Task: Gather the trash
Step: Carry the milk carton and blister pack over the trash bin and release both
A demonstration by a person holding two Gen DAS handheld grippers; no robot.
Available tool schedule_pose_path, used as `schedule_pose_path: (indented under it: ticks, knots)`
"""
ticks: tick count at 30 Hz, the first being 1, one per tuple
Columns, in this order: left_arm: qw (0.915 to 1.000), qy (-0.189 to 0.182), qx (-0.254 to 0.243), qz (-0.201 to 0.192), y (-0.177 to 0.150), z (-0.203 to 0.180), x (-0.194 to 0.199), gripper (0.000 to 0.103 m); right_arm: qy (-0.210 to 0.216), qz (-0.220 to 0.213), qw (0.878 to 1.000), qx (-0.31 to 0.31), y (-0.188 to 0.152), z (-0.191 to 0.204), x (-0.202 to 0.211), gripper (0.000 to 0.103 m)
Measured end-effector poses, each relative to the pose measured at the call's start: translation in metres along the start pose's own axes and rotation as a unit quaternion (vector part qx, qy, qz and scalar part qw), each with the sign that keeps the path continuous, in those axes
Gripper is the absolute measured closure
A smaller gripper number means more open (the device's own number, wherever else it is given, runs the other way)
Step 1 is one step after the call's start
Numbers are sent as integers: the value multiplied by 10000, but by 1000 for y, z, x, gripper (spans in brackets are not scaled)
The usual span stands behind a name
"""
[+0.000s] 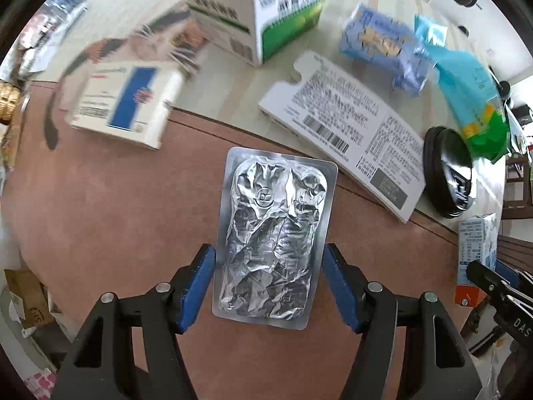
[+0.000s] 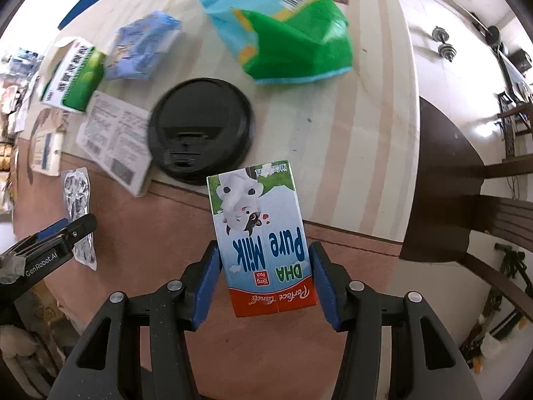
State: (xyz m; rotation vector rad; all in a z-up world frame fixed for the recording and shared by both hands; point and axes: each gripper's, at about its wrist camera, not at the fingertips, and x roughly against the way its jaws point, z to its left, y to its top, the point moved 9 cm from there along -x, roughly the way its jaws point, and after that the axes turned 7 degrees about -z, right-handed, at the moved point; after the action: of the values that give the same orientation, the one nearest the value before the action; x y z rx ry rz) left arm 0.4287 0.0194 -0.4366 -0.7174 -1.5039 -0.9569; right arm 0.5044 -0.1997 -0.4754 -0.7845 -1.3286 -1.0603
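My left gripper (image 1: 268, 260) is shut on a crumpled silver foil blister pack (image 1: 274, 233), held by its long edges above the brown tabletop; the pack also shows in the right wrist view (image 2: 78, 200). My right gripper (image 2: 263, 263) is shut on a small "DHA Pure Milk" carton (image 2: 263, 236), printed upside down, held above the table; the carton also shows at the right edge of the left wrist view (image 1: 476, 253). The left gripper also shows at the left of the right wrist view (image 2: 60, 236).
On the striped cloth (image 2: 349, 140) lie a black cup lid (image 2: 200, 130), a flat white printed box (image 1: 346, 130), a green-and-white box (image 1: 266, 10), a white-and-blue box (image 1: 123, 103), a blue wrapper (image 1: 383, 43) and a blue-green bag (image 2: 283, 26). The table edge and chairs (image 2: 483, 200) are to the right.
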Motion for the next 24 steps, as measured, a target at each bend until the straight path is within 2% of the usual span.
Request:
schedule_pose_path:
  ticks: [3, 8, 10, 14, 15, 18, 24]
  knots:
    - [9994, 102, 74, -328, -3, 10, 31, 40, 92, -66, 9999, 113, -2, 14, 10, 48]
    - [9963, 167, 416, -733, -29, 30, 77, 40, 267, -182, 9984, 472, -8, 54, 26, 49]
    - [9943, 178, 612, -855, -62, 66, 92, 40, 358, -217, 9969, 663, -11, 76, 32, 49]
    - [9878, 190, 1096, -1086, -95, 120, 116, 40, 532, -284, 9917, 1131, -24, 124, 43, 49]
    - [9865, 190, 1181, -1122, -97, 140, 107, 40, 563, -292, 9903, 1237, -29, 138, 45, 49]
    - [9795, 211, 1561, -1259, -131, 181, 127, 40, 705, -281, 9839, 1618, -54, 185, 52, 49]
    - [9628, 231, 2318, -1371, -211, 256, 138, 40, 950, -111, 9675, 2340, -142, 265, 54, 49]
